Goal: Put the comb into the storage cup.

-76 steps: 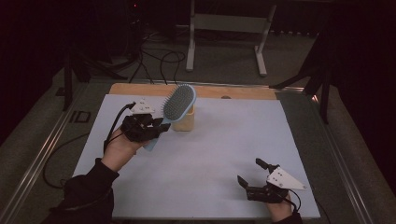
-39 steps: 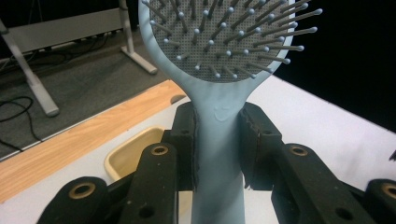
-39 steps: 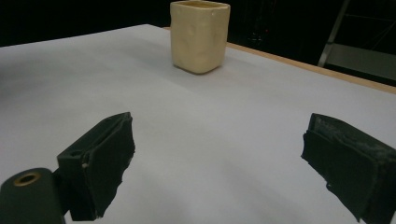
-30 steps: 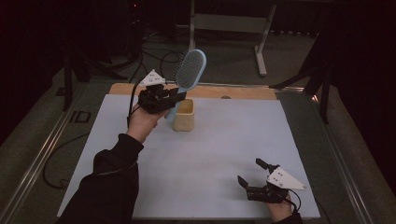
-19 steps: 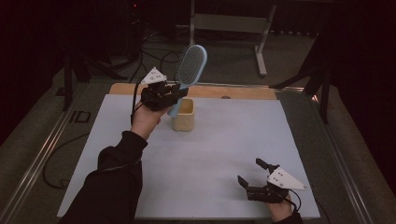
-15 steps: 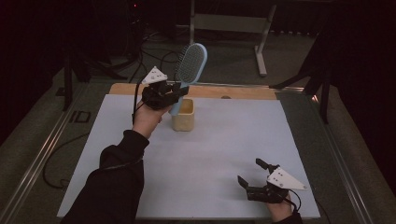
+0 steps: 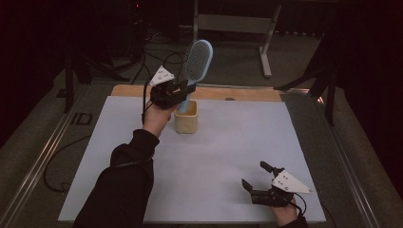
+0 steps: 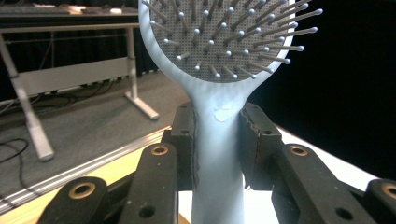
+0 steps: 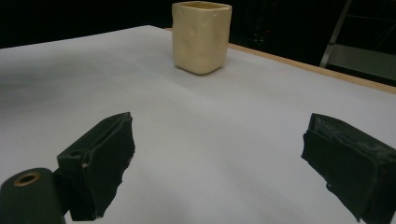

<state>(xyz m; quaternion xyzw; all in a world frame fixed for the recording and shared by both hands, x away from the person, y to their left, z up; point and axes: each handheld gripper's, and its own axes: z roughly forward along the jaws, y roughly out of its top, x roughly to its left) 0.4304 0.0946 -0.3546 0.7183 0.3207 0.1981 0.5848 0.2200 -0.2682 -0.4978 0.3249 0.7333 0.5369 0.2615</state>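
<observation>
Hairbrush handle clamped in left claw, head upright above; right claw apart, empty.

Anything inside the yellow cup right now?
In the high view the hairbrush handle's lower end meets the yellow cup mouth, with the left gripper holding the brush upright. The cup's inside is hidden.
</observation>
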